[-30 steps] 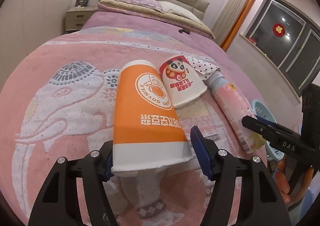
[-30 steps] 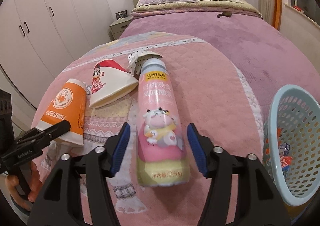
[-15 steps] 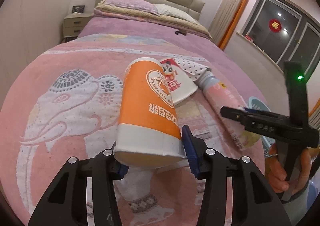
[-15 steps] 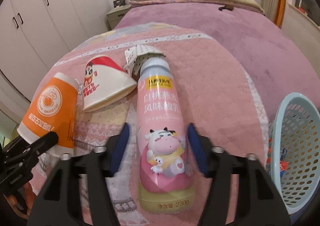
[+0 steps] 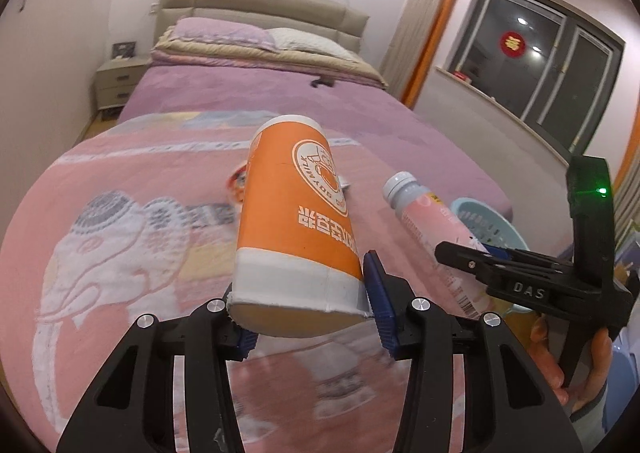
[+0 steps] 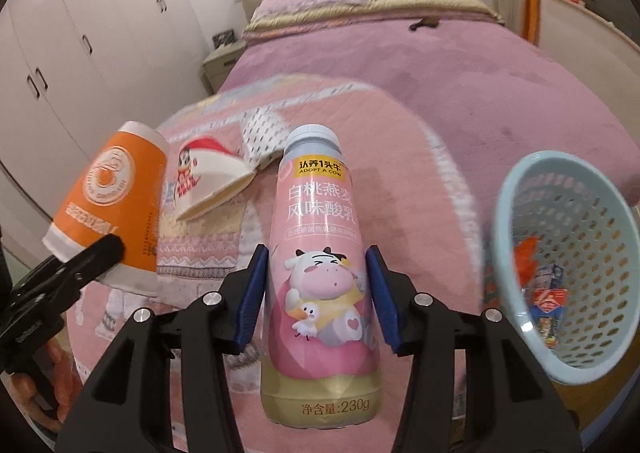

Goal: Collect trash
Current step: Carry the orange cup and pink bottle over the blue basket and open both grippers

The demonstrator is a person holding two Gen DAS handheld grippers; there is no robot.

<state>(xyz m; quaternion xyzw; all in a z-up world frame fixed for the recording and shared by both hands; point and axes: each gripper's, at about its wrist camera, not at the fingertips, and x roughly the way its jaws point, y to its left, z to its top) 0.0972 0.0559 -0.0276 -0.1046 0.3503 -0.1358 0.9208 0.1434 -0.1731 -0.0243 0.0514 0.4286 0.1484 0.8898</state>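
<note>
The left tool (image 5: 308,317) is pinching the rim end of the orange paper cup (image 5: 294,221), its jaws having just been closing on it, and is holding the cup clear of the pink bedspread (image 5: 120,253). The right tool (image 6: 316,293) is gripping the pink yogurt bottle (image 6: 320,253) at mid-body between both blue pads (image 6: 250,293), cap pointing away, after closing likewise. Farther off, a flattened white cup (image 6: 208,181) is lying on the bedspread, and a light-blue basket (image 6: 508,189) is sitting right of the bottle.
</note>
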